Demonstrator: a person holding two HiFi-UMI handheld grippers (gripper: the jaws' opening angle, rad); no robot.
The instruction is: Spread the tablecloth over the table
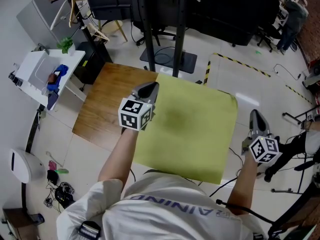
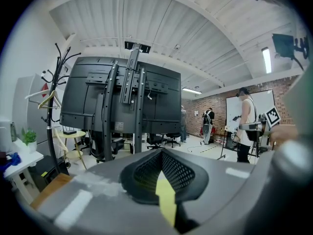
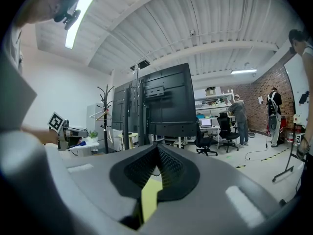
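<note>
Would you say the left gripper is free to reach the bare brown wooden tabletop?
Probably yes: the left gripper, shut on the yellow-green tablecloth, hangs right by the uncovered brown wooden tabletop, with nothing between.

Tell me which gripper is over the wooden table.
The left gripper, at the tablecloth's left edge above the wooden table; the right gripper hangs over floor.
</note>
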